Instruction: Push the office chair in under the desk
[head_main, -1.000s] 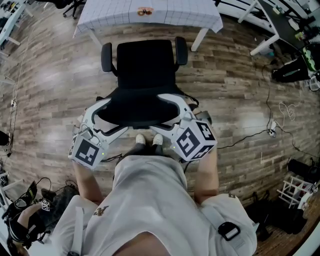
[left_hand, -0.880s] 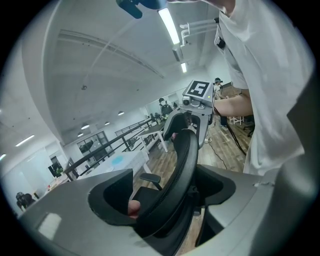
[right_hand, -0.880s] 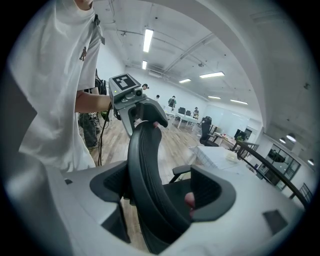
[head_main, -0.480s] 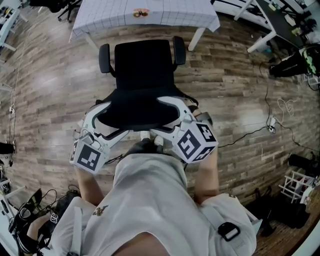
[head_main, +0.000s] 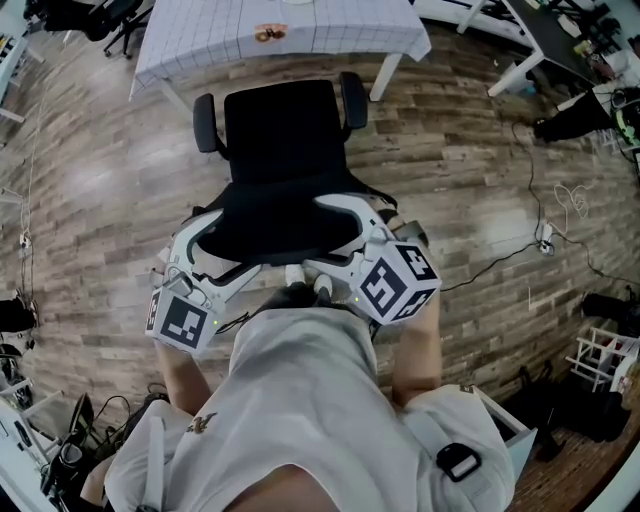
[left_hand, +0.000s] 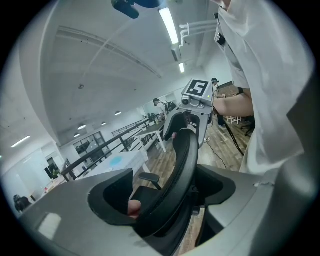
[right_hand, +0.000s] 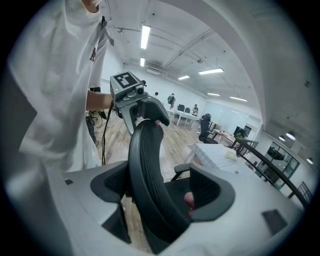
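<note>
Office chair (head_main: 285, 140) between wide-open hand-held grippers (head_main: 222, 240) (head_main: 325, 235)

Black chair (head_main: 285, 140), apparently short of desk (head_main: 200, 35)

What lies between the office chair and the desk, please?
Only bare wooden floor separates the office chair from the desk, as the head view shows.
</note>
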